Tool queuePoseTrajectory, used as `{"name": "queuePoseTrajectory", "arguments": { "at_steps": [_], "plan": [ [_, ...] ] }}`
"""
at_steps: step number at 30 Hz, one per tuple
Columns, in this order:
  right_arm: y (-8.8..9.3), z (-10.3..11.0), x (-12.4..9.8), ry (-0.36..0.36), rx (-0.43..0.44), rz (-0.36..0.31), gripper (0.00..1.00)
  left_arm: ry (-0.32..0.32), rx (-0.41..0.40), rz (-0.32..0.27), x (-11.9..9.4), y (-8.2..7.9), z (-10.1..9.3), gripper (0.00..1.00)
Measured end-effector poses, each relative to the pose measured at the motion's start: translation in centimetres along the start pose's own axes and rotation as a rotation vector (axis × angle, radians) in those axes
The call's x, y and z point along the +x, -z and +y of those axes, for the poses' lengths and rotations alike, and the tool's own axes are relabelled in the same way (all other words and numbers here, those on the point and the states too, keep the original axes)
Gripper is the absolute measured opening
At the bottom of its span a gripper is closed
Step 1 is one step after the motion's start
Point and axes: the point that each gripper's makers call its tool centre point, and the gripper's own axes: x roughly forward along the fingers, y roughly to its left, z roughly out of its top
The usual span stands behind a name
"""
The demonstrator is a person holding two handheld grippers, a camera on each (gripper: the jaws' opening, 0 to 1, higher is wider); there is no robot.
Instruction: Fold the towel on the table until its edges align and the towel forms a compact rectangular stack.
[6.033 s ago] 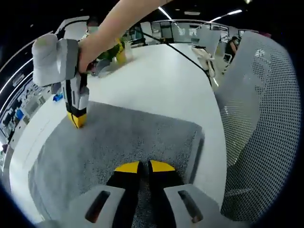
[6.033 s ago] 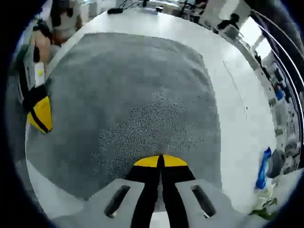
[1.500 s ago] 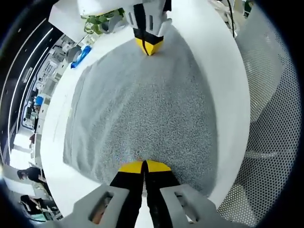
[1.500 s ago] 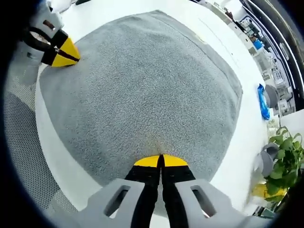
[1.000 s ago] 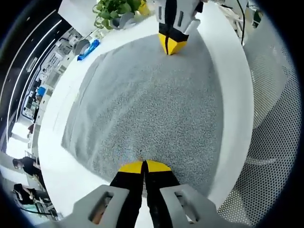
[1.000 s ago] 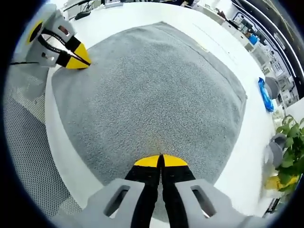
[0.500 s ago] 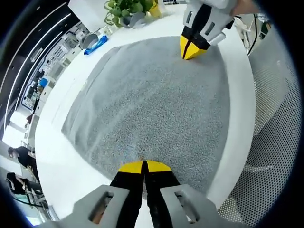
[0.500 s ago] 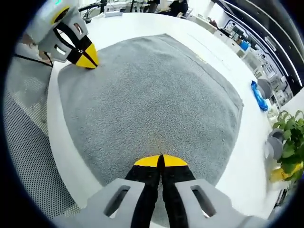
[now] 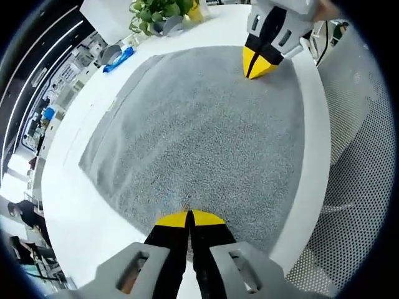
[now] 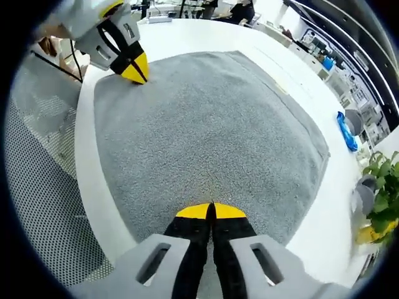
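We have the grey towel (image 9: pixel 199 131) spread flat across the white table (image 9: pixel 75 205), filling the middle of both views, apparently a single layer, though we cannot rule out a fold underneath. Our left gripper (image 9: pixel 189 217) sits at the bottom centre of its view, jaws pressed together on the towel's near edge; the right gripper (image 10: pixel 211 210) does likewise at the neighbouring corner. We judge the folding barely begun: both corners are pinched, nothing is lifted over, and all the edge-matching is left. A plant (image 9: pixel 156 9) stands at the top.
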Motion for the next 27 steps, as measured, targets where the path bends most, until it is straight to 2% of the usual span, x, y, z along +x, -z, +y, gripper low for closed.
{"name": "queuePoseTrajectory", "arguments": {
  "at_steps": [1,2,3,4,8,14,20,25,27],
  "plan": [
    [0.01,0.04,-0.02,0.002,-0.004,-0.003,0.00,-0.001,0.016,-0.011,0.00,-0.06,-0.05,0.01],
    [0.02,0.02,0.00,0.002,-0.005,-0.005,0.00,0.005,0.103,-0.042,0.00,-0.32,-0.10,0.01],
    [0.01,0.00,0.01,0.004,-0.003,-0.008,0.00,0.009,0.110,-0.061,-0.02,-0.29,-0.16,0.01],
    [0.00,0.00,-0.01,0.006,-0.002,-0.013,0.00,0.018,0.036,-0.074,-0.04,-0.14,-0.13,0.01],
    [-0.01,0.03,-0.07,0.009,-0.007,-0.025,0.00,0.048,-0.068,-0.103,-0.04,-0.11,0.15,0.01],
    [0.00,0.25,-0.16,0.009,-0.018,-0.034,0.00,0.044,-0.085,-0.110,-0.03,-0.08,0.20,0.01],
    [0.02,0.39,-0.21,-0.012,0.022,-0.055,0.00,0.060,-0.117,-0.124,-0.07,0.13,0.30,0.01],
    [-0.01,0.66,-0.26,-0.010,-0.004,-0.069,0.00,0.057,-0.113,-0.124,-0.14,0.18,0.27,0.01],
    [0.02,0.56,-0.31,-0.024,-0.003,-0.085,0.00,0.057,-0.087,-0.137,-0.17,0.17,0.23,0.01]
  ]
}}
